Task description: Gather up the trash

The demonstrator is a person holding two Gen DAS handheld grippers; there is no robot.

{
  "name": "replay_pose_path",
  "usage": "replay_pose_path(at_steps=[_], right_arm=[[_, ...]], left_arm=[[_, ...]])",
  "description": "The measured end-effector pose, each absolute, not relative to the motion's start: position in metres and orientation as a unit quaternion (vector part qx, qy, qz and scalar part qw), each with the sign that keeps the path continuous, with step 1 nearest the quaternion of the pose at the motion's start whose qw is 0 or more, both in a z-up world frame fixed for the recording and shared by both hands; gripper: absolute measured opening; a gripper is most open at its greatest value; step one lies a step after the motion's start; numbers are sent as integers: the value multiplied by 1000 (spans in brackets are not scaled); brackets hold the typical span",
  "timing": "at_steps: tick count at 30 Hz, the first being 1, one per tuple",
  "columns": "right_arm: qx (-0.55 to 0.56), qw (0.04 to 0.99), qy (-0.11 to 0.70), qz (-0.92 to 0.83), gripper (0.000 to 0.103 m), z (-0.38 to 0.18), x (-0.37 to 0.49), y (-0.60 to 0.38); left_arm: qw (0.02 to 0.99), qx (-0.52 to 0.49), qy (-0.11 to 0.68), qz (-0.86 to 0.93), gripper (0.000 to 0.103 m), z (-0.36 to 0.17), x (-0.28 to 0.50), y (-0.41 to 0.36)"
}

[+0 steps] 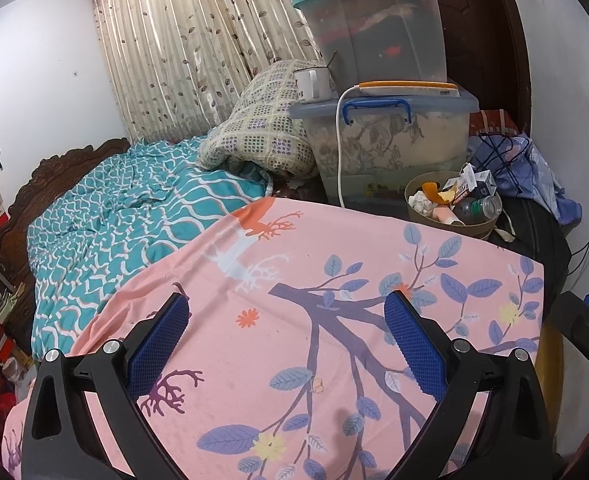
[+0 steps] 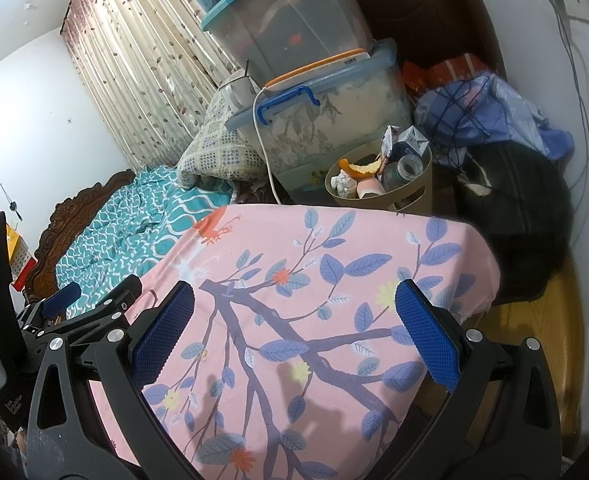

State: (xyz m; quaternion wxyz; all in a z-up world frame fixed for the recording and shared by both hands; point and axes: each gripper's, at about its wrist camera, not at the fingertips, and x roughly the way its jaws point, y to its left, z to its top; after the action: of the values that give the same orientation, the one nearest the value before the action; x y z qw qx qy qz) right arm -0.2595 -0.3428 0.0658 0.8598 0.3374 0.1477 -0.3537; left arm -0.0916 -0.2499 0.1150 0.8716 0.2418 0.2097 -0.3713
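Observation:
A tan waste bin (image 1: 482, 226) stands past the far edge of the pink floral cloth (image 1: 294, 320). It also shows in the right wrist view (image 2: 406, 196). It holds orange peel (image 1: 438, 193), crumpled tissue (image 1: 420, 202), a plastic bottle (image 1: 478, 208), a pink tube and small cartons. My left gripper (image 1: 286, 312) is open and empty above the cloth. My right gripper (image 2: 294, 304) is open and empty above the same cloth, right of the left one (image 2: 66, 296). A small tan scrap (image 1: 317, 384) lies on the cloth between the left fingers.
Stacked clear storage boxes (image 1: 386, 140) with a white cable and an enamel mug (image 1: 312, 84) stand behind the bin. A checked pillow (image 1: 262, 132) and teal quilt (image 1: 134, 216) lie left. Blue clothes (image 1: 526, 172) and a black bag (image 2: 522, 220) lie right. Wooden floor (image 2: 534, 340) shows lower right.

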Motion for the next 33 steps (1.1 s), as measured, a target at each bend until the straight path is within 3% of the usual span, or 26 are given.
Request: replay_pose_path(at_steps=[33], right_arm=[[340, 859, 150, -353, 100, 66, -259, -345]], left_arm=[[871, 243, 210, -372, 94, 113, -91, -249]])
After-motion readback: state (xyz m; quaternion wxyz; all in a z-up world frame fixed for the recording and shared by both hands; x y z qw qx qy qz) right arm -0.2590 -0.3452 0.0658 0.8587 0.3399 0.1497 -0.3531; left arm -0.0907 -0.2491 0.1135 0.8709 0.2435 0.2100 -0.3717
